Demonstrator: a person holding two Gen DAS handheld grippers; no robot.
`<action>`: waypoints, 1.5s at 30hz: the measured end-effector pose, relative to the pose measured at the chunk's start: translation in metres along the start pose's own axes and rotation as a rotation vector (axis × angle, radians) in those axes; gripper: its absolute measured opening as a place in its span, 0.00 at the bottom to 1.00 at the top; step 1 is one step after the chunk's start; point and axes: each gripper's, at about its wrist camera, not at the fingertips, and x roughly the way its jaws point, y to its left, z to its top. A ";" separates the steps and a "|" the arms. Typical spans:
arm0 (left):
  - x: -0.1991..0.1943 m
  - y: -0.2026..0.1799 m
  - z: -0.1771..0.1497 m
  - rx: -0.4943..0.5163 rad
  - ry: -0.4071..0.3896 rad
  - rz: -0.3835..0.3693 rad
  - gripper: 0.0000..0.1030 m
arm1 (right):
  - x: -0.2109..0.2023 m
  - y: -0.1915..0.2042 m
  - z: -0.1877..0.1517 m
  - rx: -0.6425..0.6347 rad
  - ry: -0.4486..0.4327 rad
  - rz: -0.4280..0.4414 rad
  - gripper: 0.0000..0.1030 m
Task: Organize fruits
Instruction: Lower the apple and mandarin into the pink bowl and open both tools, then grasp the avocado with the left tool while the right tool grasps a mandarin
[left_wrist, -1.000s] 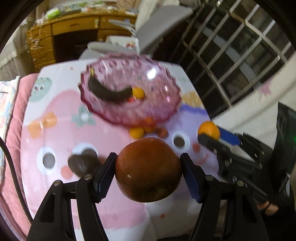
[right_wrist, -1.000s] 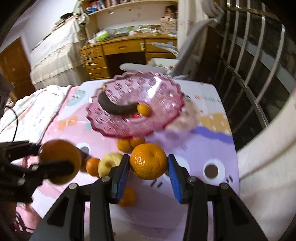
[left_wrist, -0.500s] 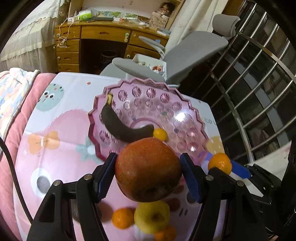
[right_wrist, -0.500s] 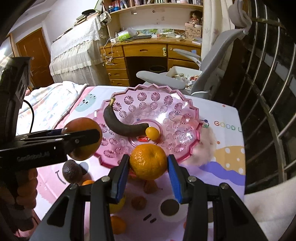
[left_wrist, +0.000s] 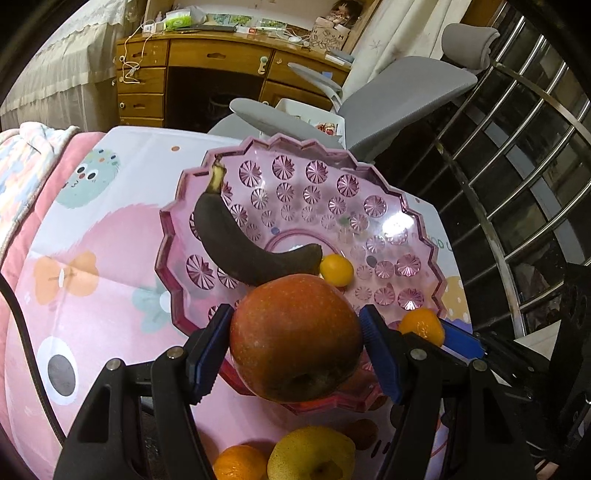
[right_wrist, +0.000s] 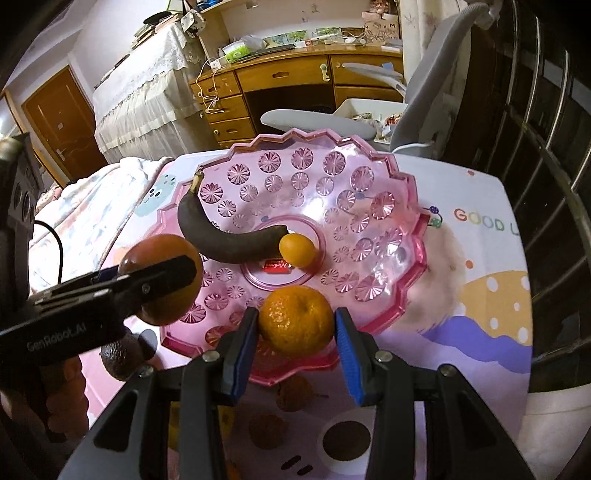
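Left gripper (left_wrist: 295, 332): closed on a large red apple (left_wrist: 295, 338), blue pads pressed against its two sides. The apple fills the lower centre of the left wrist view and hangs over the near rim of the pink glass dish (left_wrist: 384, 206). It appears clear of the dish surface, though contact cannot be ruled out from this angle. Judgement: it is held there for release into the dish.

Right gripper (right_wrist: 297, 328): closed on an orange (right_wrist: 295, 319), pads at either side. The orange sits at lower centre of the right wrist view, above the front edge of the dish (right_wrist: 388, 177). Judgement: same purpose, a second fruit brought for placing.

Dish contents: a blackened banana (left_wrist: 240, 247) lies curved along the left half, its stem toward the upper left. A small orange fruit (left_wrist: 336, 271) is touching or just beside its blunt end, near the dish centre. The right half of the dish is bare.

Not yet sorted: a yellow apple (left_wrist: 312, 458) and another orange (left_wrist: 240, 463) at the bottom edge of the left wrist view; a dark avocado (right_wrist: 118, 356) at lower left of the right wrist view, and brown nut-like items (right_wrist: 293, 393) below the dish. All rest on the cartoon-printed cloth (left_wrist: 92, 258).

Risk, as judged: the two grippers sit side by side at the same rim, and the round fruits may roll toward the banana on release.
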 end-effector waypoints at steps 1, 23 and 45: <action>0.000 0.000 -0.001 0.001 -0.001 0.001 0.66 | 0.002 0.000 0.000 0.004 0.003 0.002 0.41; -0.046 0.018 -0.013 0.000 -0.060 -0.084 0.81 | -0.019 0.013 -0.007 0.087 -0.046 0.009 0.54; -0.095 0.086 -0.050 0.171 0.036 -0.106 0.81 | -0.038 0.065 -0.094 0.326 -0.057 -0.083 0.60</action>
